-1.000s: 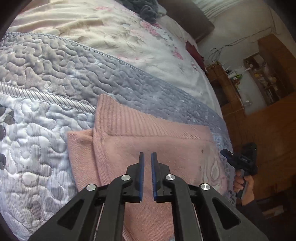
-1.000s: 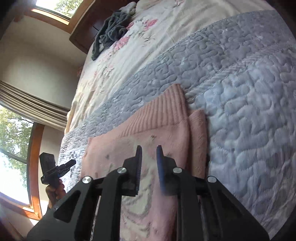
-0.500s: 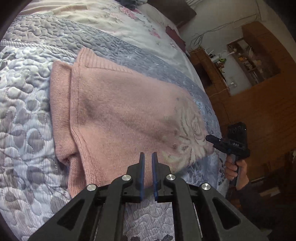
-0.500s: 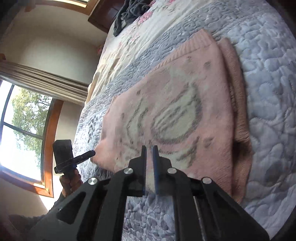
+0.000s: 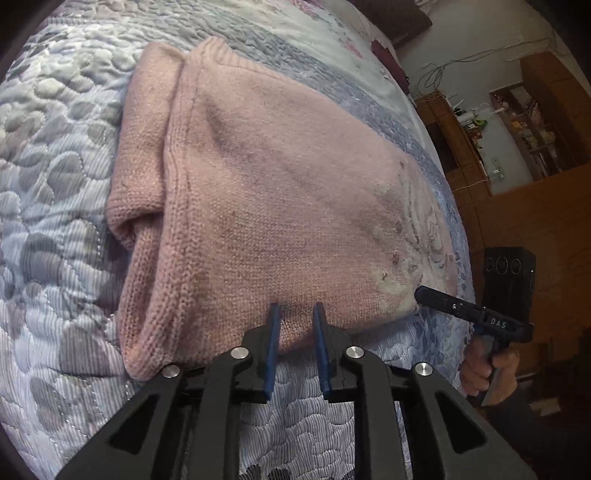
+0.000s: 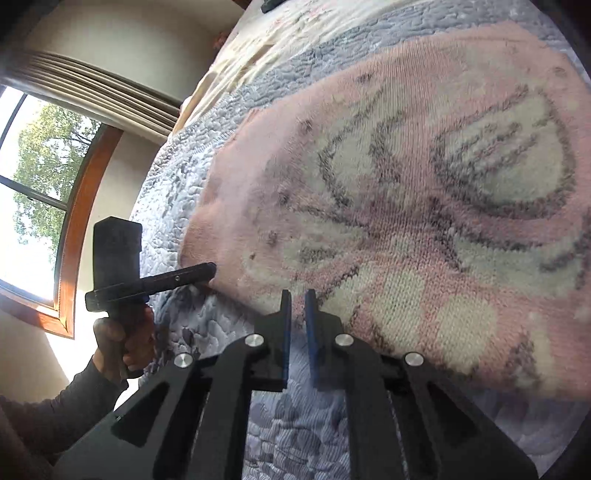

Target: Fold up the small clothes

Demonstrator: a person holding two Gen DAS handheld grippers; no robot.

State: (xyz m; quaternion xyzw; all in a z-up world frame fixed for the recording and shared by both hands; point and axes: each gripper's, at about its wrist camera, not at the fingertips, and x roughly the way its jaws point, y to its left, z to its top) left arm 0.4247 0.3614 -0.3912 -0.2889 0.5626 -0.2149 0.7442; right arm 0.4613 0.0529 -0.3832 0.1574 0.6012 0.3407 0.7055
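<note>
Both claws had drawn back to the near edge of the folded pink sweater (image 5: 280, 206) on the bed (image 5: 48, 155); we held the left claw (image 5: 297, 314) narrowly parted, the right claw (image 6: 295, 299) nearly closed, both empty, ready to regrip

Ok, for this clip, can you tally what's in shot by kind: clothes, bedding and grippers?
Pink knitted sweater: 1
Dark garment far up the bed: 1
Quilted bedspread: 1
Handheld grippers: 2, the left gripper and the right gripper, both with jaws apart at the sweater's near edge
Total: 5
</note>
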